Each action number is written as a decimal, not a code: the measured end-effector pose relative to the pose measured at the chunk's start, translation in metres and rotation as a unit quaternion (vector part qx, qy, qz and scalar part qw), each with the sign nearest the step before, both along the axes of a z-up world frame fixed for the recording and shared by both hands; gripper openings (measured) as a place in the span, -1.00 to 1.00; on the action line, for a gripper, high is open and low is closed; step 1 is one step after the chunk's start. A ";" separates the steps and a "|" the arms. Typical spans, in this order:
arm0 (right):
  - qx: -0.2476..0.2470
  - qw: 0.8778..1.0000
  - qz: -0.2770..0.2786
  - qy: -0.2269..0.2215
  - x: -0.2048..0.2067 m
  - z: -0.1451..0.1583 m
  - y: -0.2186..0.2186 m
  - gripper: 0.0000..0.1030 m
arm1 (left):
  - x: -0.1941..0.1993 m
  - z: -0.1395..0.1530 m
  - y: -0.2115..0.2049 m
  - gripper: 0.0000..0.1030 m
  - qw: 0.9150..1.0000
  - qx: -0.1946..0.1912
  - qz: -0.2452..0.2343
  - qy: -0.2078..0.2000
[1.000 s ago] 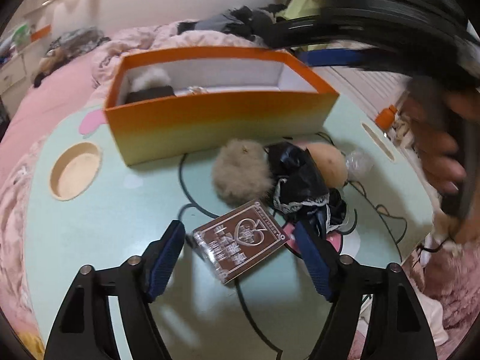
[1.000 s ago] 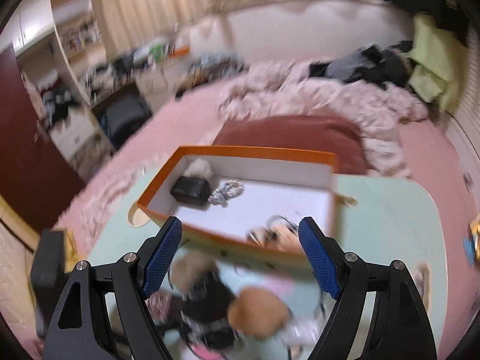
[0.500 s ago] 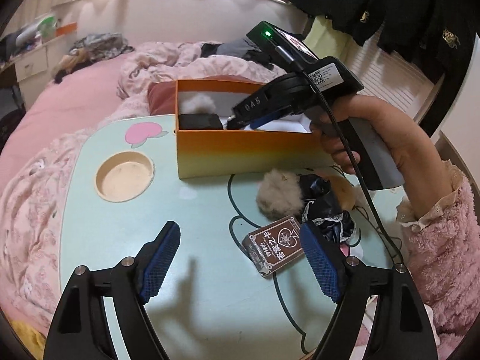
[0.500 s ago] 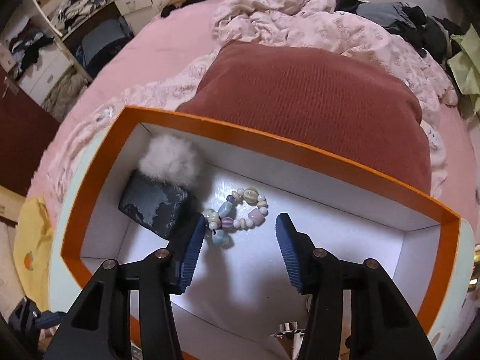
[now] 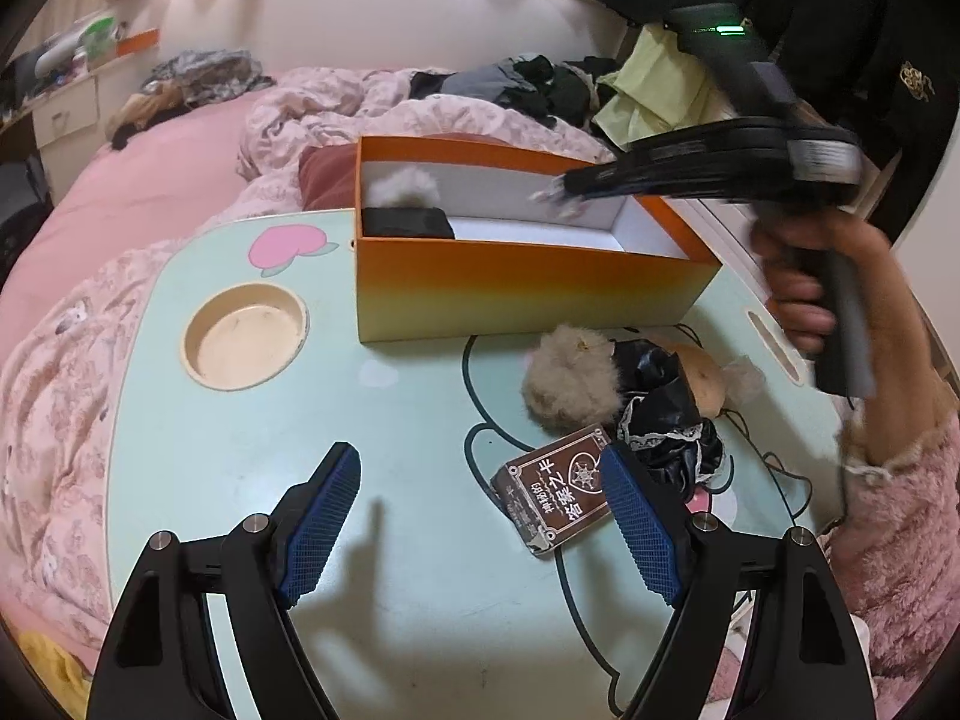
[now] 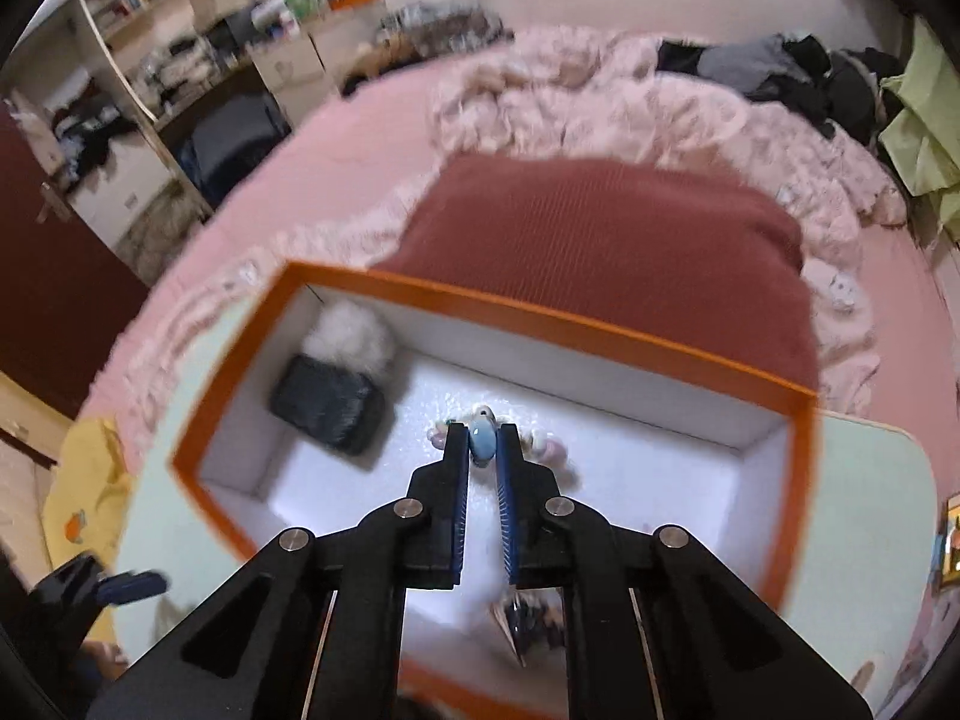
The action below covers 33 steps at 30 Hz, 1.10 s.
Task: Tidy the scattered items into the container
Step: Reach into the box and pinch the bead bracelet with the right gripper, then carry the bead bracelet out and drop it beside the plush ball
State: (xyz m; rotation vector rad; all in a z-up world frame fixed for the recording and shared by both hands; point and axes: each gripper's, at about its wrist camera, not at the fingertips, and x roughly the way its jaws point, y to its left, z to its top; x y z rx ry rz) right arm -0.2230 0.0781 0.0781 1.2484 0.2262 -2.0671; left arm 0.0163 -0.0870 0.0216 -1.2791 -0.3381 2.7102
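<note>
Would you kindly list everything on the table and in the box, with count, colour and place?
Box: one, orange, white inside, on the table's far side.
Table: one, pale green.
Pompom: one, white, box corner.
Pouch: one, black, beside the pompom.
Bead bracelet: one, pastel, in the box.
Card box: one, brown, on the table.
Fluffy balls: two, grey and tan, by black fabric.
Left gripper: open, over the table.
Right gripper: closing on the bracelet.
</note>
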 end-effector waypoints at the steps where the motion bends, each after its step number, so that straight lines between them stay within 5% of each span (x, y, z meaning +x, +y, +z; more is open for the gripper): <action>1: -0.014 1.000 -0.001 0.005 0.005 0.008 0.009 -0.80 | 0.000 0.000 0.000 0.58 1.000 0.000 0.000 0.000; 9: -0.098 0.994 0.049 0.012 0.071 0.045 0.073 -0.80 | -0.003 -0.001 -0.003 0.58 1.000 0.008 0.013 -0.004; 22: -0.102 0.993 0.051 -0.010 0.125 -0.010 0.100 -0.79 | -0.007 -0.007 0.006 0.58 1.000 0.005 0.008 -0.018; 27: -0.102 0.990 -0.031 0.089 0.126 -0.004 0.108 -0.31 | -0.007 -0.007 0.007 0.58 1.000 0.005 0.010 -0.016; 29: -0.131 0.984 -0.050 0.109 0.131 -0.002 0.120 0.08 | -0.008 -0.006 0.006 0.58 1.000 0.005 0.014 -0.015; 33: -0.136 0.985 -0.038 0.103 0.146 -0.008 0.131 0.18 | -0.011 -0.005 0.005 0.58 1.000 0.008 0.020 -0.017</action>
